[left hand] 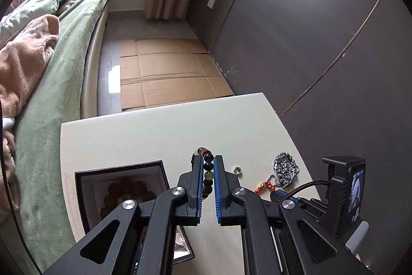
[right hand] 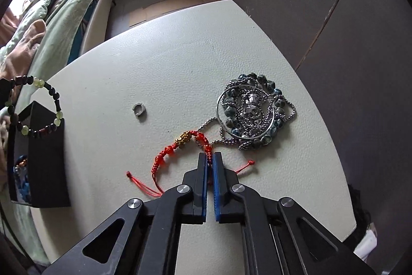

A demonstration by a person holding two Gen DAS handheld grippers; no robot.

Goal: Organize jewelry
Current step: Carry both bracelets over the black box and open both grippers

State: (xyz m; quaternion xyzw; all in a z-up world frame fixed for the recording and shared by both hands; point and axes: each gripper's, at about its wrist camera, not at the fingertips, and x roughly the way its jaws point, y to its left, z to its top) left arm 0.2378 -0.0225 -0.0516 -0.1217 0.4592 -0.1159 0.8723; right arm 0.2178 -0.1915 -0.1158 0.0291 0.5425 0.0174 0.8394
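Observation:
My left gripper (left hand: 208, 159) is shut on a bracelet of dark and pale green beads (left hand: 208, 173) and holds it in the air; the bracelet also shows at the left of the right wrist view (right hand: 55, 105), hanging over the open black jewelry box (left hand: 121, 173). My right gripper (right hand: 209, 155) is shut on a red cord bracelet (right hand: 180, 144) with a gold bead, which lies on the white table (right hand: 167, 63). A pile of silver chain, bangle and blue beads (right hand: 253, 110) lies just beyond it. A small silver ring (right hand: 139, 109) lies to the left.
The black box (right hand: 41, 159) holds brown beads and other pieces. A bed with a green blanket (left hand: 59, 84) runs along the table's left side. A grey wall (left hand: 309, 30) is on the right, and flattened cardboard (left hand: 164, 74) lies on the floor beyond the table.

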